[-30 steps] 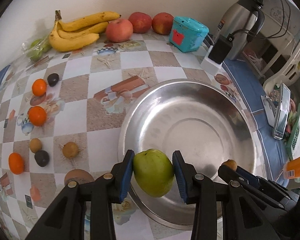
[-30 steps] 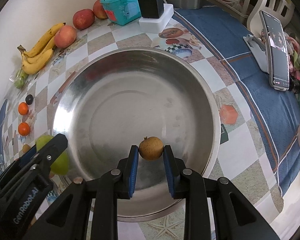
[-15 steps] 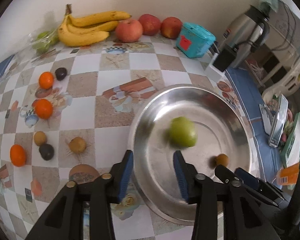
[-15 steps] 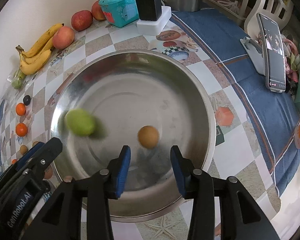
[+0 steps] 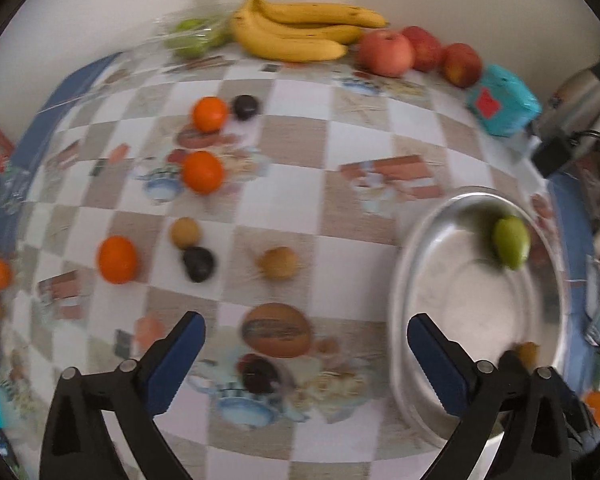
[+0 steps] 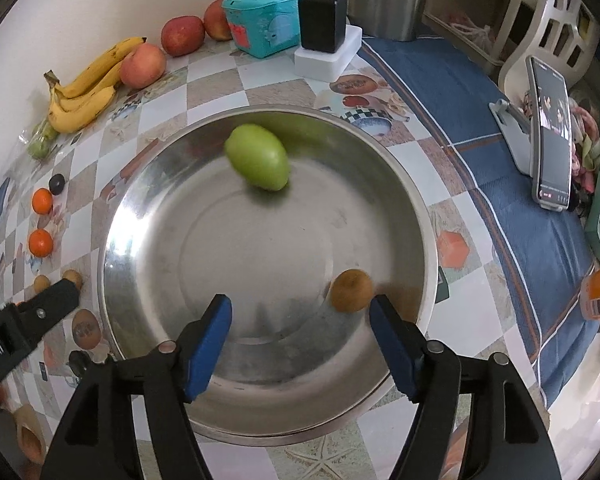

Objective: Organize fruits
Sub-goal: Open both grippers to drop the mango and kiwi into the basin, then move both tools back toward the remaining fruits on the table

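Fruits sit partly in the steel bowl (image 6: 420, 216), partly loose on the checkered tablecloth (image 5: 296, 184). Bowl is the biggest item, centre of R wrist view, far right in L wrist view. Inside it: green mango (image 6: 258, 157) on the far inner slope, blurred, and a small brown fruit (image 6: 351, 290) near the front-right wall, just beside the R gripper's right finger, not gripped.

Left gripper (image 5: 306, 346) w/ fingers wide apart, nothing between them, over the tablecloth left of the bowl. Right gripper (image 6: 300, 336) also spread wide, empty, over the bowl's near edge.

Against the wall: banana bunch (image 5: 300, 30), then three red apples (image 5: 386, 54), w/ a teal box (image 5: 502, 104) to their right. Bag of green fruit (image 5: 192, 34) left of the bananas.

On the cloth, well apart from the bowl: three oranges (image 5: 202, 172), two dark round fruits (image 5: 198, 264), two small brown fruits (image 5: 278, 263). L view is motion-blurred, so finer detail can't be read.
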`<state>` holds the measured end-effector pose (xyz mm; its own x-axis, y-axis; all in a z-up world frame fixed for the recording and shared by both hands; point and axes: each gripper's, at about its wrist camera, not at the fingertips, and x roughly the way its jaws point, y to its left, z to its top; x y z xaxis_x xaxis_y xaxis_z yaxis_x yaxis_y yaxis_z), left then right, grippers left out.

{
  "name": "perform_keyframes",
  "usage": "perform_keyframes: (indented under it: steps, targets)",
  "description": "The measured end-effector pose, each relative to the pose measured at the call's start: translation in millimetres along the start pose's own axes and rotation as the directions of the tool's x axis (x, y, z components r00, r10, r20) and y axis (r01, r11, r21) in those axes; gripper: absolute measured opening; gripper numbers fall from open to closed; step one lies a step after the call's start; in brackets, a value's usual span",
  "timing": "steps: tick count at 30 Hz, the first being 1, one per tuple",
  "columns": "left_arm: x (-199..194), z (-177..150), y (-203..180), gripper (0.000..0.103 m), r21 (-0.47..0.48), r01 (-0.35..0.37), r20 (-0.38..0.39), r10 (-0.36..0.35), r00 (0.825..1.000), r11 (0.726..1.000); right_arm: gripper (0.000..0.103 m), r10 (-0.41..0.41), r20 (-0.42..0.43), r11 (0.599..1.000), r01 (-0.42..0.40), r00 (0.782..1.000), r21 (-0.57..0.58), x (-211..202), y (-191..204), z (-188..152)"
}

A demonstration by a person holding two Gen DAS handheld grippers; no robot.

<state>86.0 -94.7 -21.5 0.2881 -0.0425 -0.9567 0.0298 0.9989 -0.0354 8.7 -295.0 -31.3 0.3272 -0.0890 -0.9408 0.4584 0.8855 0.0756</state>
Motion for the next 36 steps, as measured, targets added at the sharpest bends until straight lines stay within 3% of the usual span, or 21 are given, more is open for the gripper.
perform_keyframes:
  steps: [11,18,25,36]
  targets:
    - [-18.6,5.3,23.6,0.103,-0.010,-0.084,0.106,0.085,0.991,0.996,0.083,0.026,0.070,0.999,-0.023,0.997,-0.036,-10.4,7.8,1.0]
    - [-21.1,8.9,40.4,0.103,-0.034,-0.071,0.123,0.075,0.990,0.997,0.083,0.062,0.136,0.998,-0.057,0.989,-0.041,-18.8,11.9,1.1]
    - [-19.9,10.5,60.8,0.103,-0.065,-0.073,0.101,0.080,0.992,0.995,0.083,0.090,0.133,0.996,-0.087,0.987,-0.027,-15.7,11.0,0.3]
    - [-23.1,19.7,119.9,0.103,-0.105,-0.213,0.100,0.223,0.970,0.971,0.083,0.150,0.074,0.986,-0.144,0.986,-0.088,-8.6,32.3,-4.0]
